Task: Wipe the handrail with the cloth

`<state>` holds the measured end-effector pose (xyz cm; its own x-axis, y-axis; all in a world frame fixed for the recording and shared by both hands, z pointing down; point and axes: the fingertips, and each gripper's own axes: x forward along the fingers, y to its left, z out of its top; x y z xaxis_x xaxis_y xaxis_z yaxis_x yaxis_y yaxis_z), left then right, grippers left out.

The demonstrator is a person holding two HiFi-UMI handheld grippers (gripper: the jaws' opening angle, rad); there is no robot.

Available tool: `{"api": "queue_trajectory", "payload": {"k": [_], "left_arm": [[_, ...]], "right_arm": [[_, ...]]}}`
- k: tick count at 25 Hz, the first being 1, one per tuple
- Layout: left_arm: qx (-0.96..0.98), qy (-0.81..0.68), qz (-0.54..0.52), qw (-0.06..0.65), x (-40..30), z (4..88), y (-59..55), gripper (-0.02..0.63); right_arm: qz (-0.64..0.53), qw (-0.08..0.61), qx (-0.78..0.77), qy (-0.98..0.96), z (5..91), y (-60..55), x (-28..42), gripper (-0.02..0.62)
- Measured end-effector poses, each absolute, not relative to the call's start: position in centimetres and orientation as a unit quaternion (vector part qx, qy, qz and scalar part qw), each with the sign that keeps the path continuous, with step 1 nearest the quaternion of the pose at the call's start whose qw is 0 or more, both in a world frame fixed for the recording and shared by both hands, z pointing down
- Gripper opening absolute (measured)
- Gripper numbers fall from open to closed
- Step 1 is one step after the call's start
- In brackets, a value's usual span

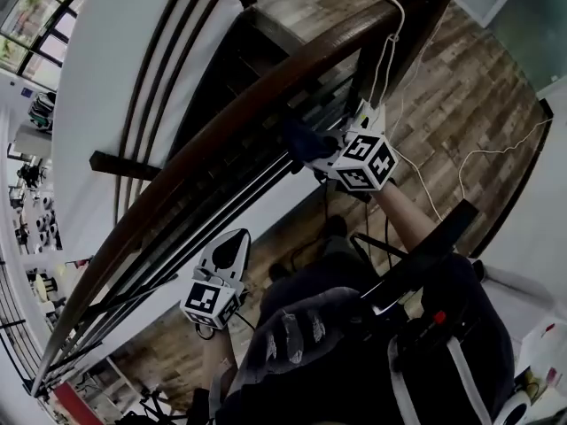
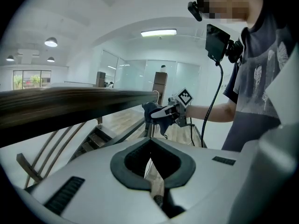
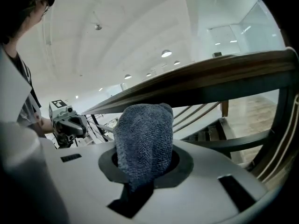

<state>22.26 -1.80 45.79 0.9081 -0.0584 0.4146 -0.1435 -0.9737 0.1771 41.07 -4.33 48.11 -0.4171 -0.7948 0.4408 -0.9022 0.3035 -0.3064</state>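
Note:
The dark brown wooden handrail [image 1: 232,116] runs diagonally from upper right to lower left. It also crosses the right gripper view [image 3: 210,80] and the left gripper view [image 2: 70,104]. My right gripper [image 1: 316,149] is shut on a bunched dark blue cloth [image 3: 142,141]. It holds the cloth [image 1: 302,138] just under the rail's near side, and I cannot tell whether they touch. The left gripper [image 1: 237,243] hangs lower left, below the rail, with its jaws together and nothing between them [image 2: 150,143]. Each gripper shows in the other's view: the right one [image 2: 164,113] and the left one [image 3: 65,120].
Thin dark balusters [image 1: 221,204] run beneath the rail, with stair treads [image 1: 266,25] beyond. A dark newel post [image 1: 416,7] with a white cable [image 1: 387,51] stands at the upper right. Wood floor [image 1: 461,104] and the person's torso [image 1: 354,343] lie below.

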Motion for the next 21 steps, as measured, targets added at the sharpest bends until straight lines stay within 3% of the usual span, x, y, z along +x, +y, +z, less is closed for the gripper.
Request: {"api": "queue_trajectory", "payload": {"k": [11,21], "left_arm": [[0.982,-0.061,0.118,0.134,4.8,43.4,-4.0,0.006],[0.974,-0.117,0.119,0.154,-1.0,42.9,1.3,0.006]], "right_arm": [[0.265,0.060,0.391,-0.879,42.7,-3.9,11.8,0.067],[0.298,0.047,0.349,-0.887,42.5,3.2,5.6,0.067]]}}
